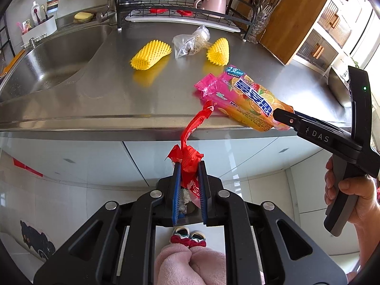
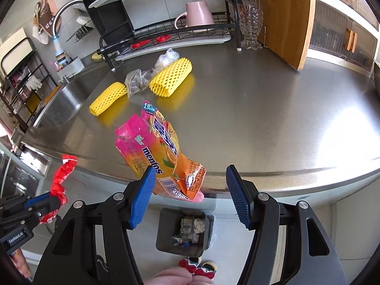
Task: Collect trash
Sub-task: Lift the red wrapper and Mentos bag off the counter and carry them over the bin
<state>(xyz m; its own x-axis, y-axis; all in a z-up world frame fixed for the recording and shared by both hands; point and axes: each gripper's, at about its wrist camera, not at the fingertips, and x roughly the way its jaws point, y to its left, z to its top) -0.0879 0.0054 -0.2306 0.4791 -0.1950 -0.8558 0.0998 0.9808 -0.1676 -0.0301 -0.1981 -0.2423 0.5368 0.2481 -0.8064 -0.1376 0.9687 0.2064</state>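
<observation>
My left gripper (image 1: 188, 166) is shut on a red plastic wrapper (image 1: 192, 140), held in front of the steel counter's edge (image 1: 95, 123); it also shows in the right wrist view (image 2: 60, 180). A pink and orange Mentos wrapper (image 2: 163, 156) lies at the counter's front edge, partly overhanging; it also shows in the left wrist view (image 1: 247, 99). My right gripper (image 2: 190, 185) is open, its blue pads on either side of the wrapper's near end. Two yellow foam nets (image 2: 171, 77) (image 2: 108, 98) and a clear plastic bag (image 2: 142, 78) lie further back. A dark trash bin (image 2: 182, 232) with trash in it stands on the floor below.
A sink (image 1: 52, 57) lies at the left. A dish rack (image 2: 171, 35) with a pink mug (image 2: 198, 15), a glass cutlery holder (image 2: 249, 26) and a wooden board (image 2: 287, 16) stand at the back of the counter.
</observation>
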